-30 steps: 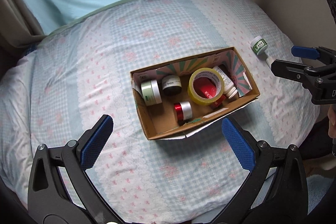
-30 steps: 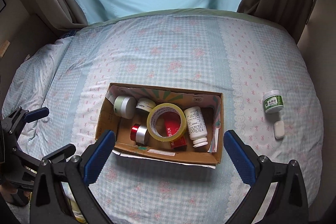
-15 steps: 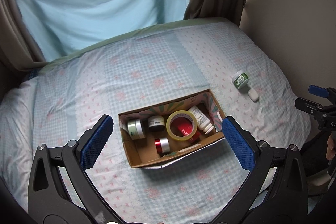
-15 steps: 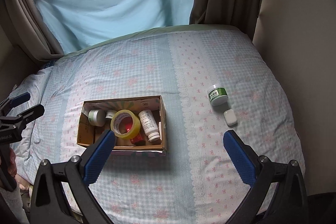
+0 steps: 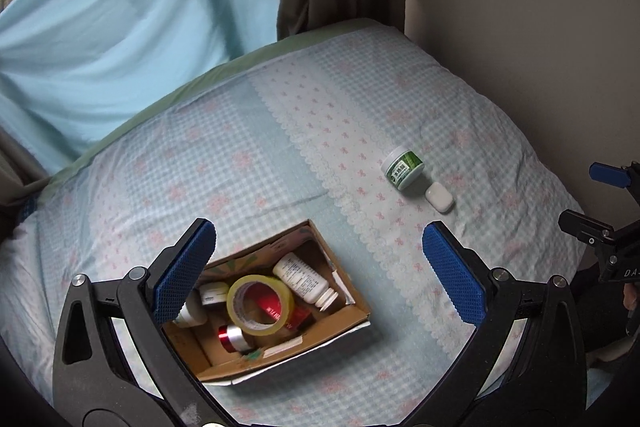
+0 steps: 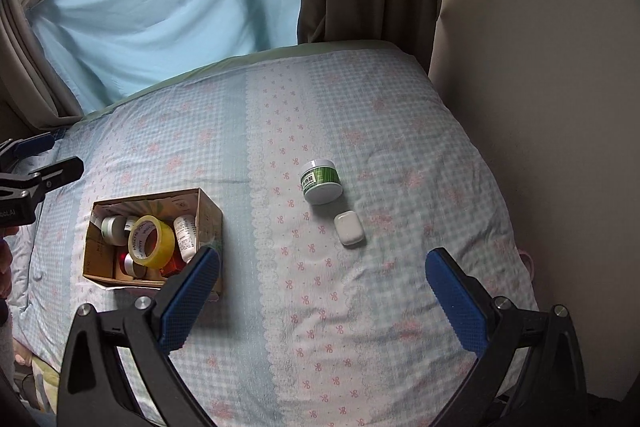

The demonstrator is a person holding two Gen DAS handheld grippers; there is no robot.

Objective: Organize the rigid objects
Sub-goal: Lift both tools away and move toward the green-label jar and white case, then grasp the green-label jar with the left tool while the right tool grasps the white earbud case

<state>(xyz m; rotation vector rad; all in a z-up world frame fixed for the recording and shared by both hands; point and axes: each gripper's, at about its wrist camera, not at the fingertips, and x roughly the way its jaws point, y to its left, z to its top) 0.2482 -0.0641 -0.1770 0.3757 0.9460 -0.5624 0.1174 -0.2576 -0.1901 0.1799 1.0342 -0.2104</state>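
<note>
Right hand-held gripper (image 6: 322,301) agape | jar (image 6: 321,181) beside case (image 6: 349,228)

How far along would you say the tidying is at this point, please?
Mostly done: the tape roll, white bottle and small jars already sit in the cardboard box. Both claws, left and right, are open and empty. Left: the green jar and white case on the bed.

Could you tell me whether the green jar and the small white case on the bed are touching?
Apart. The right wrist view shows a strip of bedspread between the green jar and the white case.
</note>
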